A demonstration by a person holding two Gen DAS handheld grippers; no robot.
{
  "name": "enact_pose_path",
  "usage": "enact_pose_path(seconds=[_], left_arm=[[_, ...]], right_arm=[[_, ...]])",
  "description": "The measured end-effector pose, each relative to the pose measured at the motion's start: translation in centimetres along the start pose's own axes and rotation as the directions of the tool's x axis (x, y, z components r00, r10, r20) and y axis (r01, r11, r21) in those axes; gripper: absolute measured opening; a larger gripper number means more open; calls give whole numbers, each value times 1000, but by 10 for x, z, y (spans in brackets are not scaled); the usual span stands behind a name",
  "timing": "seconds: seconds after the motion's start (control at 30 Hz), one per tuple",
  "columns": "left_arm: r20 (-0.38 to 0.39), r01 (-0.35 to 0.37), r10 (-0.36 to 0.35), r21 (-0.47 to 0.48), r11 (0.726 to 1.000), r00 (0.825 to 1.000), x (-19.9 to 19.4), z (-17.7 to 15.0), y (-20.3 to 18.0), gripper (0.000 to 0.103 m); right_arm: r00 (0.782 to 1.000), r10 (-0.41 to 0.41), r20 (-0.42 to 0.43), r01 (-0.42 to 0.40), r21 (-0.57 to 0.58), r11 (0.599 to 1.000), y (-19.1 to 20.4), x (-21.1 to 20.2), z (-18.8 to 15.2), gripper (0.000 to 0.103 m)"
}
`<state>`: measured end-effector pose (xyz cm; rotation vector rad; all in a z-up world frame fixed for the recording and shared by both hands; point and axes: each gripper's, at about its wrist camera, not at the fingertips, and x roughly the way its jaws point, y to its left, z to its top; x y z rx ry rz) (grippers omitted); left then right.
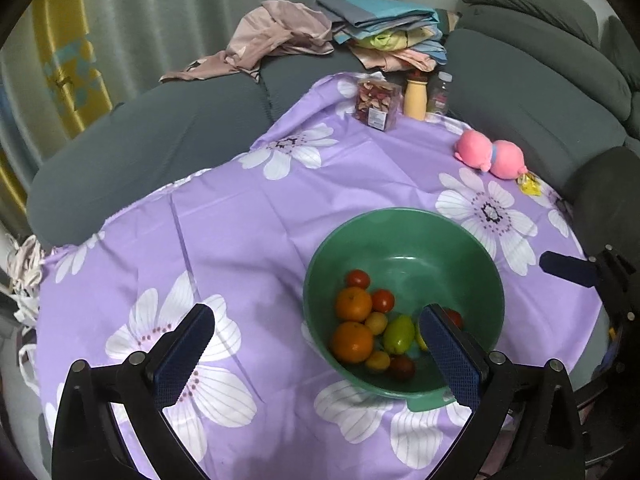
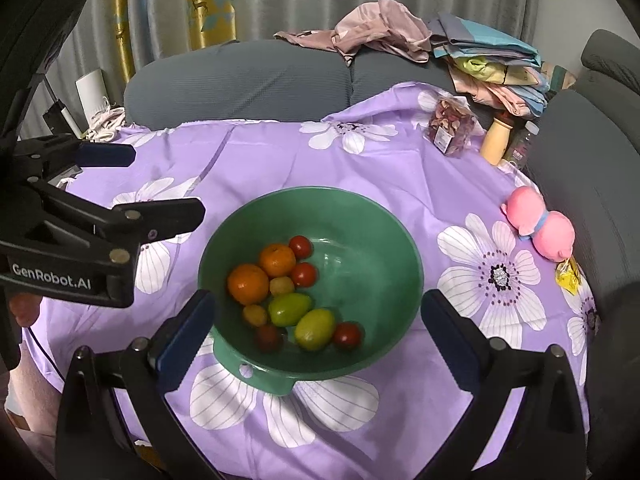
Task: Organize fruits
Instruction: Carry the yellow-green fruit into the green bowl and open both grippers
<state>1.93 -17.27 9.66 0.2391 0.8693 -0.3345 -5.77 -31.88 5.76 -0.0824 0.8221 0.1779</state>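
Both sets of tongs are spread wide and gripping nothing. The left tongs hang over the worktop with its purple flowered cloth; their right pad sits in front of the near wall of the green bowl, and their left pad is over bare cloth. The right tongs straddle that same bowl, one pad off each side of its near rim, not touching it. Between the right tongs lies the fruit, all inside the bowl: two oranges towards the left pad, two green lemons just ahead of the gap, red tomatoes scattered about, and small yellow fruits among them. Beyond the right pad, well apart, a pink plush toy lies at the cloth's edge. Far ahead of both tongs, a clear box of dried snacks stands beside a cream bottle.
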Motion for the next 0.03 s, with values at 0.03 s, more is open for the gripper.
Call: enact_pose_path(seconds=[0.03], left_arm=[[-3,-9,9,1,1000,1000,0,0,0,102]], right_arm=[[1000,-3,3,3,-2,1000,1,-1,0,103]])
